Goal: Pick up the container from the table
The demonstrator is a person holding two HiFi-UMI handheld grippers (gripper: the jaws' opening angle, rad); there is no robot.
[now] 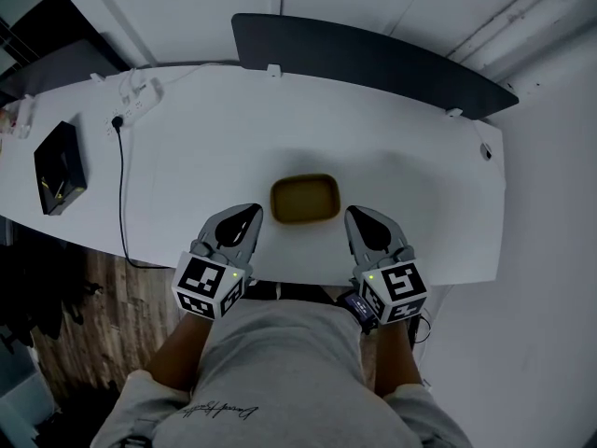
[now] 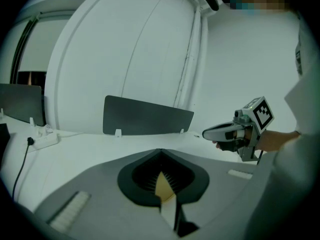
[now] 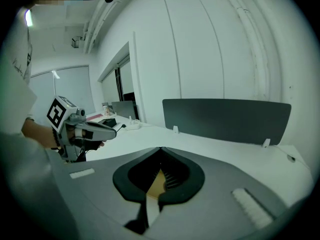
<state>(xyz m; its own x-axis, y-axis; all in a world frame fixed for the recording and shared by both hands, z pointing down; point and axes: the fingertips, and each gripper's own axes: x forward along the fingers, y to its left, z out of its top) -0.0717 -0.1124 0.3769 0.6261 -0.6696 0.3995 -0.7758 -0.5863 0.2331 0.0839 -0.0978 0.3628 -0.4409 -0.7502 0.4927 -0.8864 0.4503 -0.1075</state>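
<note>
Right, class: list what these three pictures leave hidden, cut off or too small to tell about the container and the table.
- Container: in the gripper views, the bodies of the left gripper and right gripper hide all but a tan sliver.
- Container's depth: the head view looks steeply down and is dim.
- Black box: contents too small to tell, head view.
- Table: left end cut off by the head view's edge.
</note>
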